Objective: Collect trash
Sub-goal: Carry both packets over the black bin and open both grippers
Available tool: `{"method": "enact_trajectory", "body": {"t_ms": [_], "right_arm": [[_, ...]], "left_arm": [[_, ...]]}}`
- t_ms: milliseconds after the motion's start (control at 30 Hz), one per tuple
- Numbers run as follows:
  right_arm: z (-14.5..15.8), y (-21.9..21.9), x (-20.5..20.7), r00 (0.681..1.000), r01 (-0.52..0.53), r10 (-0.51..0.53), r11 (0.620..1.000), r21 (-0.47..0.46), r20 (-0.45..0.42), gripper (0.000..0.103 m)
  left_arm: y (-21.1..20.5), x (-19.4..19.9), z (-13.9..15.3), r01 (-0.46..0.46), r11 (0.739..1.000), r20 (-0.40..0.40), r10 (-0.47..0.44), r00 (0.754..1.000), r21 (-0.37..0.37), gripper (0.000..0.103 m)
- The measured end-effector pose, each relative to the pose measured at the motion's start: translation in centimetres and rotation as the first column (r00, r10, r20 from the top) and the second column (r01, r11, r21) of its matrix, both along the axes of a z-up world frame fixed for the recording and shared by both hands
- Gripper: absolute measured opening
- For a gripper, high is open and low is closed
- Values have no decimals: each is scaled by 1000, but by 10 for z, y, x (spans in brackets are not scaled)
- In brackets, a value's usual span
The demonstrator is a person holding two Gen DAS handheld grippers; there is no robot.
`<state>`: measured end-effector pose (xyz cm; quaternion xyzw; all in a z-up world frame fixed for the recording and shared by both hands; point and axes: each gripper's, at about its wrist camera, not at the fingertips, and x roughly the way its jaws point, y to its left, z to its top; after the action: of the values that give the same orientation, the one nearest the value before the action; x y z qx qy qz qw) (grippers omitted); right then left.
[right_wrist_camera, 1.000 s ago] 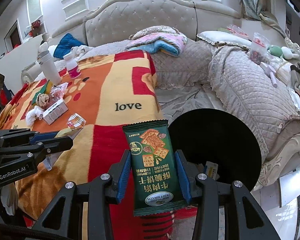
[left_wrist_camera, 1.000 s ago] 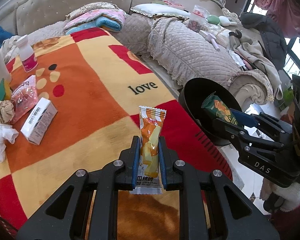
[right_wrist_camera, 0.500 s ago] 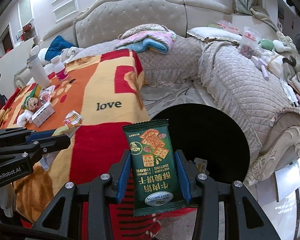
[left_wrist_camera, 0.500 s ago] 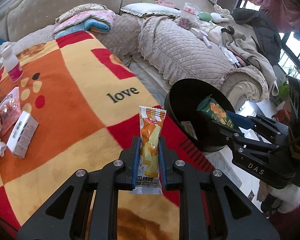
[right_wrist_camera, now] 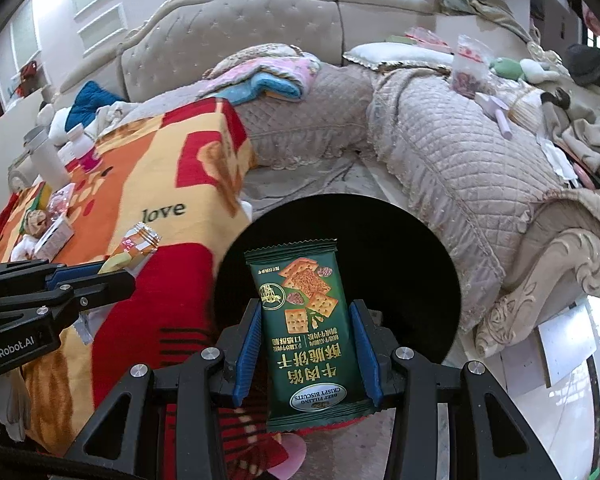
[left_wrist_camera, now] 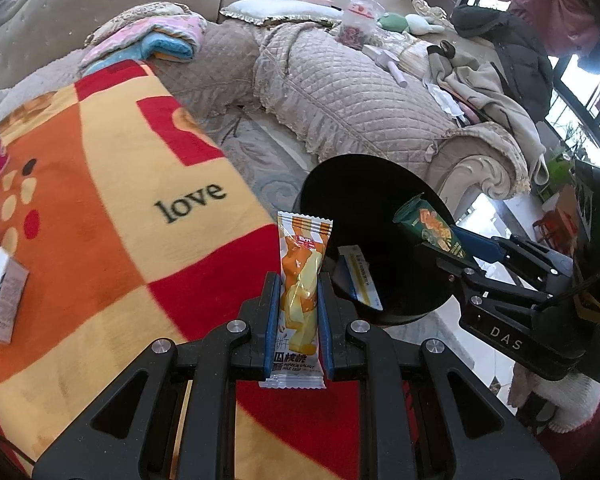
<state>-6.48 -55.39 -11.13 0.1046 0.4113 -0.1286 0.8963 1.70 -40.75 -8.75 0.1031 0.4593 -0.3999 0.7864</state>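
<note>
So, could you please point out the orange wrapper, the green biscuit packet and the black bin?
orange wrapper (left_wrist_camera: 302, 276): left wrist view, middle of the pack between the pads.
green biscuit packet (right_wrist_camera: 308, 320): right wrist view, centre of its printed front.
black bin (right_wrist_camera: 412, 248): right wrist view, dark inner wall.

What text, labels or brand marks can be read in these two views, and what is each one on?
"love": on the blanket.
"DAS": on the right hand-held gripper, on its body.
"GenRobot.AI": on the left hand-held gripper, on its body.
"DEEP FILLING CRISPY BISCUITS": upside down on the green wrapper; it also bears large Chinese characters.
"PUMPKIN WALNUT": on the orange wrapper; the words after it are too small.
Print on the white box: too blurred.
</note>
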Motion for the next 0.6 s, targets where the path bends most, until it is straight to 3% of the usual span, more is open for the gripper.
{"method": "enact_trajectory", "body": {"t_ms": [600], "right_arm": [[-10,-33,-3,998,65,-64,998,23,-9,42]], "left_arm": [[-38,5,-15,37,999,-31,-36,999,20,15]]}}
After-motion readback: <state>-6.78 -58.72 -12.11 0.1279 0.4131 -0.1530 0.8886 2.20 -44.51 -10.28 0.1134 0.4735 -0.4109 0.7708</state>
